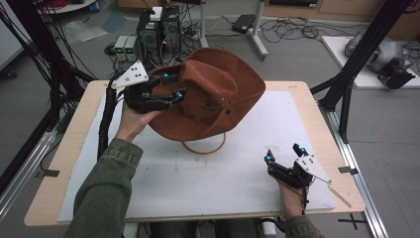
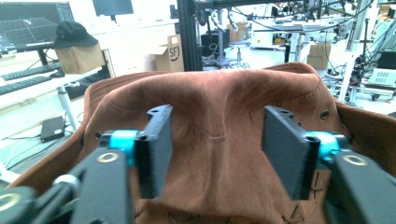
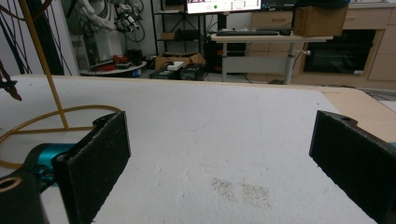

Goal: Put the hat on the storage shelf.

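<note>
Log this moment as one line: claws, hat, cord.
left claw: shut on brown hat crown, hat lifted and tilted | right claw: open, low over white mat | chin cord: hanging to mat

Grey floor [image 1: 297, 54] strewn with cables [image 1: 292, 27]; desk [image 3: 273, 39] with monitor [image 3: 223, 5] behind

Light: dim, flat in high view; overexposed bg in left gripper view.
Focus: near jaws blurred, soft overall.

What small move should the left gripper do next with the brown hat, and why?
Probably close the left gripper a little more: its jaws stand on both sides of the brown hat's crown pinch, the hat is tilted above the table, and the right gripper rests open, apart.
</note>
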Available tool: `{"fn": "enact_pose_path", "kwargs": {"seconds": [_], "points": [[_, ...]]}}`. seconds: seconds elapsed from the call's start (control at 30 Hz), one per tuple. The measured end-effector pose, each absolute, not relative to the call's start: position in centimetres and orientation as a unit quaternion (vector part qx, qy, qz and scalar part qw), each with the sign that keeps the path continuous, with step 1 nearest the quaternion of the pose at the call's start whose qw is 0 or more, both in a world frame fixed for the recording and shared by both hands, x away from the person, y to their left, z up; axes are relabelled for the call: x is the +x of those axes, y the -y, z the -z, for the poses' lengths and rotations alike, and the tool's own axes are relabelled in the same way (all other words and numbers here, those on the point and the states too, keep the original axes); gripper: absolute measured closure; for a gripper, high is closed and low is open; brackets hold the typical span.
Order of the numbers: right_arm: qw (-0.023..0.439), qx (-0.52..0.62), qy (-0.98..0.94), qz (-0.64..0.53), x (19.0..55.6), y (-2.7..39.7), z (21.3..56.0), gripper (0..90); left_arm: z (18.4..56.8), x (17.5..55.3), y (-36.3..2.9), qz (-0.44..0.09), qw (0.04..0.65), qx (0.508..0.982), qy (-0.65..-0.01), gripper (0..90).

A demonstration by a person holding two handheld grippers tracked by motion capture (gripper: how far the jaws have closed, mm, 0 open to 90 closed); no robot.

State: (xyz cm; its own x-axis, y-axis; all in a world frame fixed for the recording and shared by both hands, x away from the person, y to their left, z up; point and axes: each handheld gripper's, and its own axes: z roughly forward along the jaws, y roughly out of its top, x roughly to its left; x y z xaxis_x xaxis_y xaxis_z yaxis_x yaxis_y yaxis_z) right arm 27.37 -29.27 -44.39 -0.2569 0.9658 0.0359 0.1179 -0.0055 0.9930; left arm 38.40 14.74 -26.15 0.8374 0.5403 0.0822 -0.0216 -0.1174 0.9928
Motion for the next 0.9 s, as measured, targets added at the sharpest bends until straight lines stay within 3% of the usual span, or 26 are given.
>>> {"fn": "enact_pose_path", "kwargs": {"seconds": [0.43,0.7,0.9], "points": [[0.395,0.461,-0.585,-0.537,27.4,29.3,44.4,4.5,25.0,36.5,-18.2,-0.278,0.65,0.674,-0.213,25.1],[0.394,0.459,-0.586,-0.538,27.4,29.1,44.3,4.5,26.0,32.7,-23.8,-0.372,0.63,0.614,-0.295,23.4],[0.396,0.466,-0.575,-0.543,27.3,29.2,44.0,4.4,29.8,28.9,-26.5,-0.432,0.604,0.557,-0.371,23.0]]}}
